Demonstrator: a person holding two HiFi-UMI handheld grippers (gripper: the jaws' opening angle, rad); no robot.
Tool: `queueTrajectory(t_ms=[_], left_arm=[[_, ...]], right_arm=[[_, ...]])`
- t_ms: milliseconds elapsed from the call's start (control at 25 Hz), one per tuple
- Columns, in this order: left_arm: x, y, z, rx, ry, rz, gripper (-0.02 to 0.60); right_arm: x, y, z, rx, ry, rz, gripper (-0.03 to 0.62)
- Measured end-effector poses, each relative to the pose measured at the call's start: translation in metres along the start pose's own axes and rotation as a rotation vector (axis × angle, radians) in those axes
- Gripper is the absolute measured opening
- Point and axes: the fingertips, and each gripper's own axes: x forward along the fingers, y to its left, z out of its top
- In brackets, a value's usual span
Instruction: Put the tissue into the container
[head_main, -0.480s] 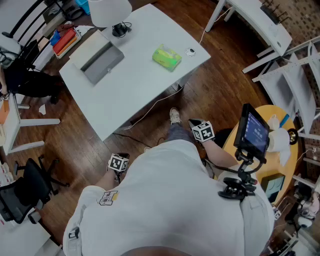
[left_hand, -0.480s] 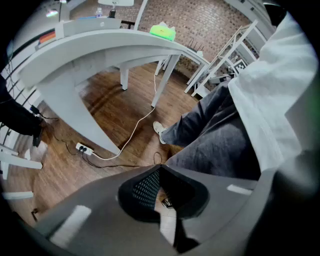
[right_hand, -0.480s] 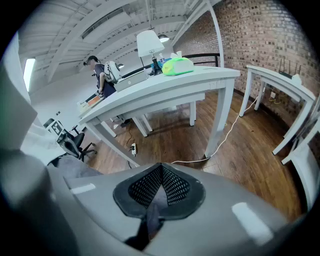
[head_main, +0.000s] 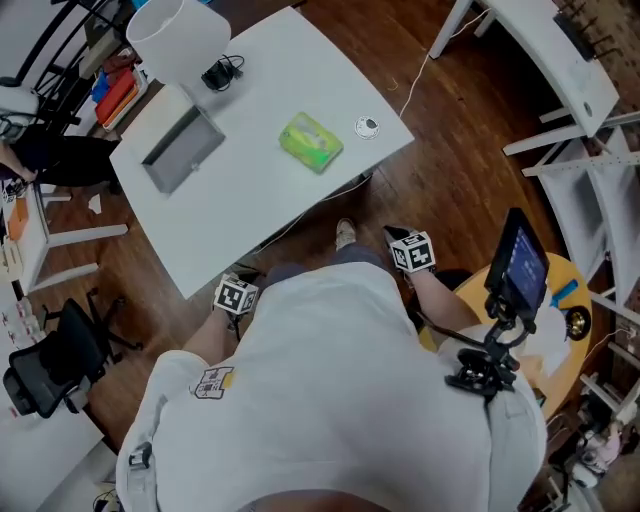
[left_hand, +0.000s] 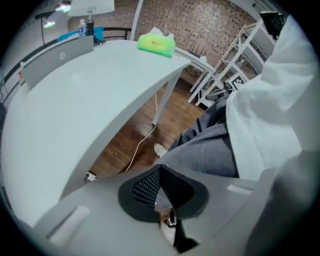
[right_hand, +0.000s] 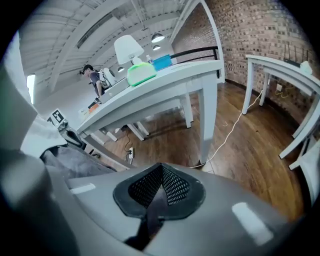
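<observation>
A green tissue pack lies on the white table, with a white tissue poking from its top in the left gripper view. It also shows in the right gripper view. A grey open container sits further left on the table. My left gripper hangs by the person's left side below the table edge, jaws shut and empty. My right gripper is held low by the right side, also shut on nothing.
A white lamp shade, a black cable bundle and a small round disc share the table. A black office chair stands at left. A tablet on a stand and white tables are at right.
Both grippers have come up slightly toward the table edge with the person's body. The jaws stay shut and the tissue pack has not moved on the table.
</observation>
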Motion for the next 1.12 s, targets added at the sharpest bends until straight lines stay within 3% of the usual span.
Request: queueTrajectory(t_ms=[200,360,640,920,1120], left_arm=[[-0.023,-0.016,0.062,0.058,-0.152,0.038,0.000],[-0.040,-0.012,0.107,0.057,-0.300,0.095,0.000],[-0.066,0.004,0.194,0.132,-0.499,0.123,0.000],[-0.078,0.010,0.276,0.352,-0.543,0.163,0.000],[-0.081,0.017,0.323,0.475,-0.550,0.202,0.002]], right_arm=[[0.000,-0.023,0.031,0.000,-0.044,0.024,0.000],[0.001,-0.020,0.055,-0.053,-0.069,0.043,0.000],[-0.008,0.009,0.122,-0.261,-0.116,0.071,0.000],[-0.028,0.049,0.209,-0.456,-0.267,0.060,0.000],[-0.033,0.076,0.253,-0.600,-0.310,0.066,0.002]])
